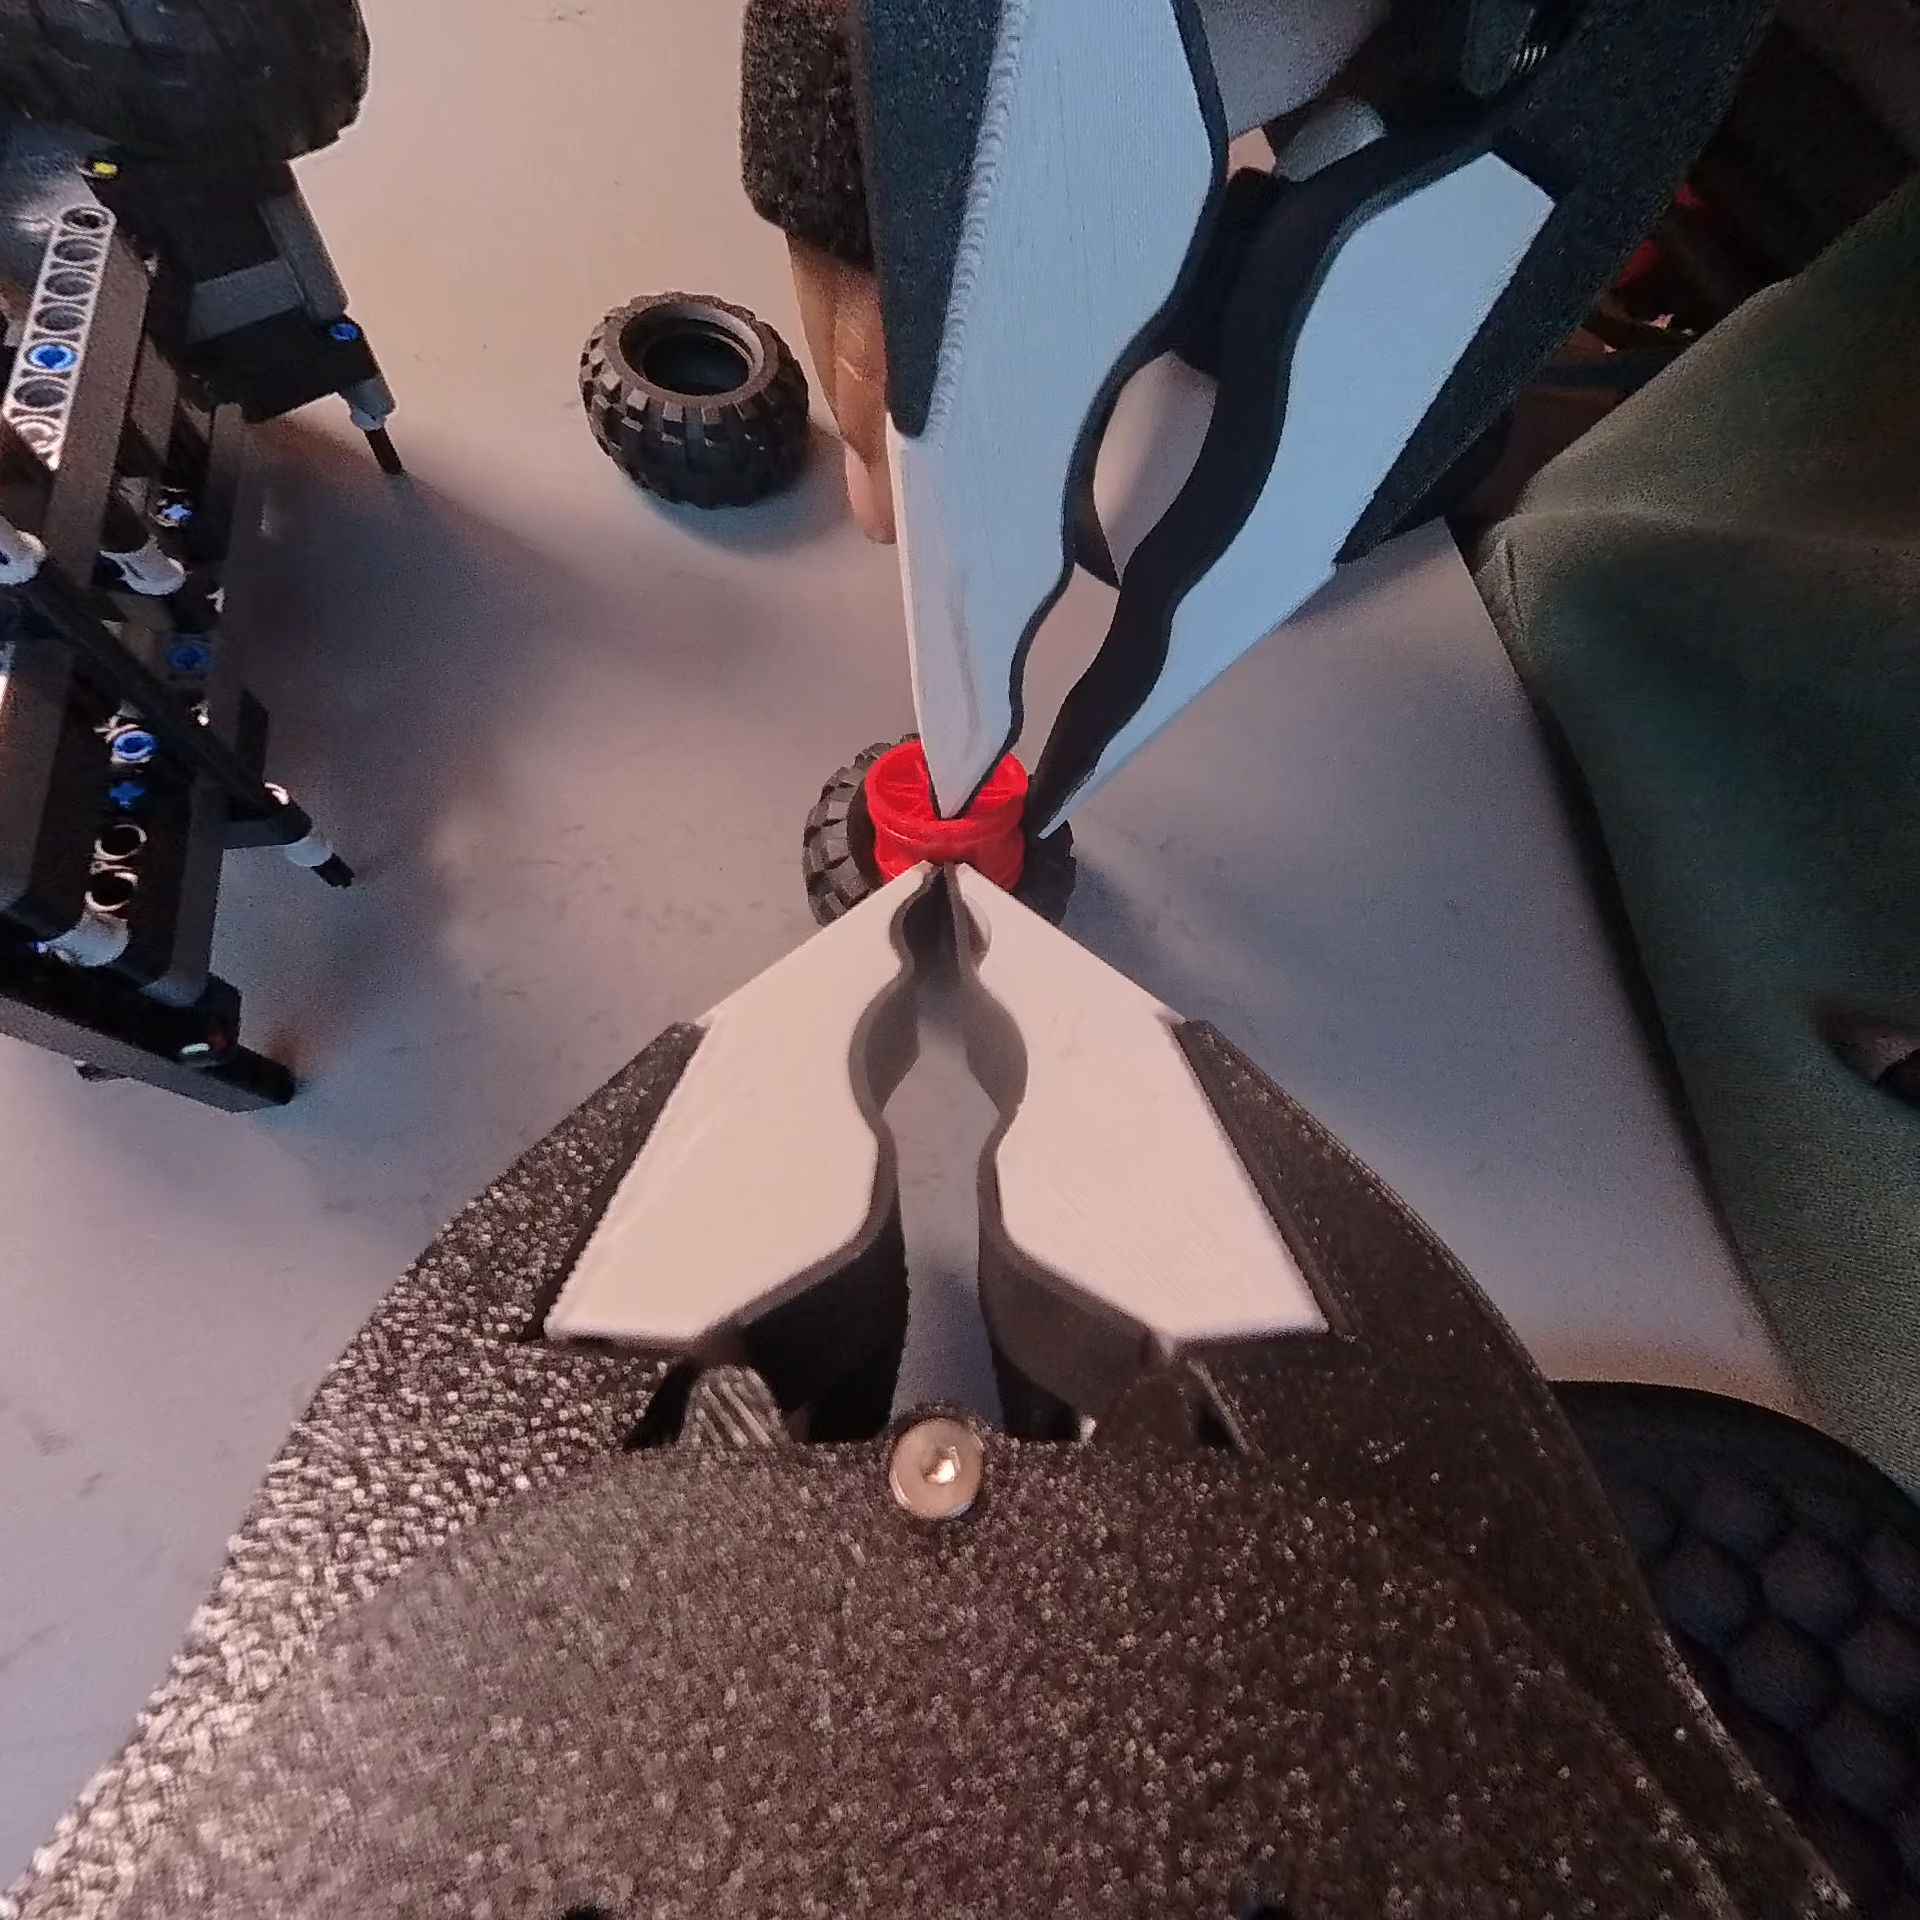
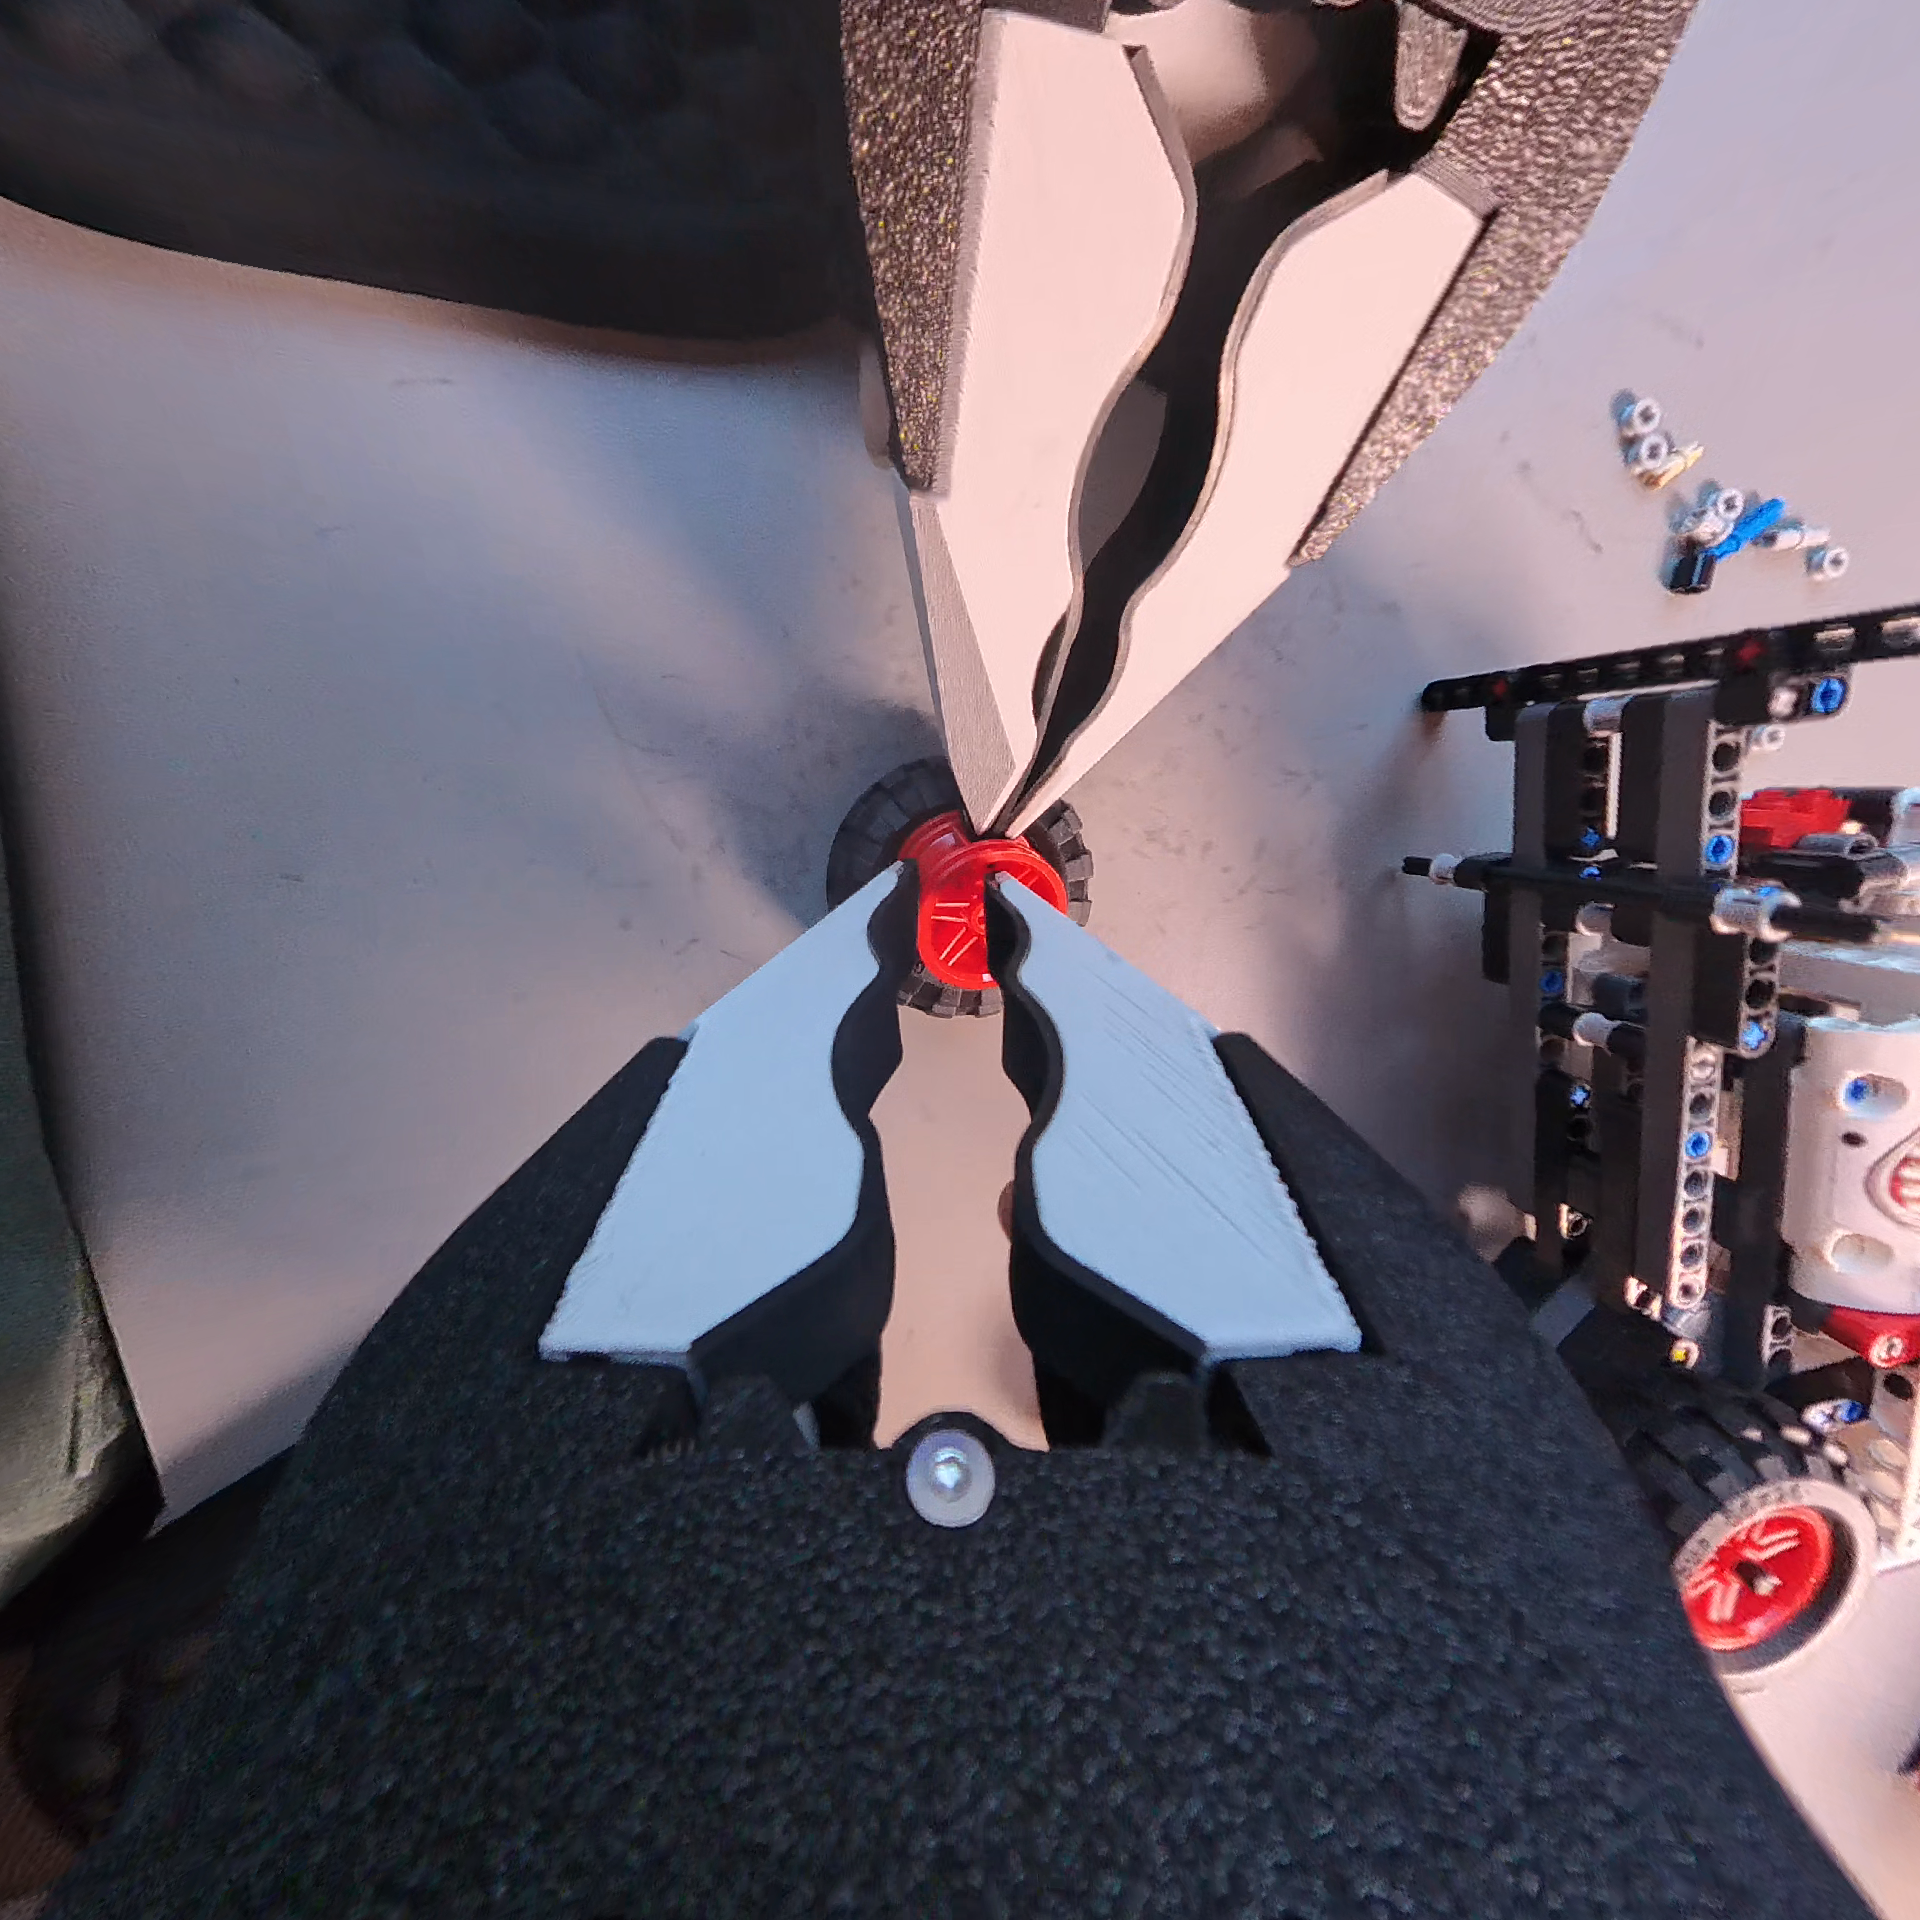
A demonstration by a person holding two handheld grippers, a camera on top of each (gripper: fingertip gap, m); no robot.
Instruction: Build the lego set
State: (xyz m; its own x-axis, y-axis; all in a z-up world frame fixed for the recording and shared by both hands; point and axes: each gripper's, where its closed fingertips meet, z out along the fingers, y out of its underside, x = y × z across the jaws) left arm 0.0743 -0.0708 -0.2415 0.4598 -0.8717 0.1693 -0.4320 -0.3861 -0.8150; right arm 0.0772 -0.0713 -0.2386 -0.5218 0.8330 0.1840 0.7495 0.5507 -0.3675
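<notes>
the red wheel hub sits partly inside a small black tire out on the open middle of the pale worktop, away from its edges. both tongs meet there, tip to tip.

the left tongs look pinched together on the near side of the red hub, with almost no gap at the tips. the right tongs are clamped on the same red hub, one finger on each side of it. so both hold the hub, and the tire hangs around it, only half on.

i think the step is pushing the hub into the tire. the hub is not all the way in yet.

what could go wrong: the hub is small and smooth, and only the thin tips grip it. if one push is crooked, the hub could pop out and roll off. the tire is soft, so it could bend and slip off instead of seating. the two tongs are so close that they could bump each other.

another loose tire lies farther back on the worktop. the half built lego car stands at the side, with one finished wheel on it. a few small spare bits lie behind the car.
</notes>
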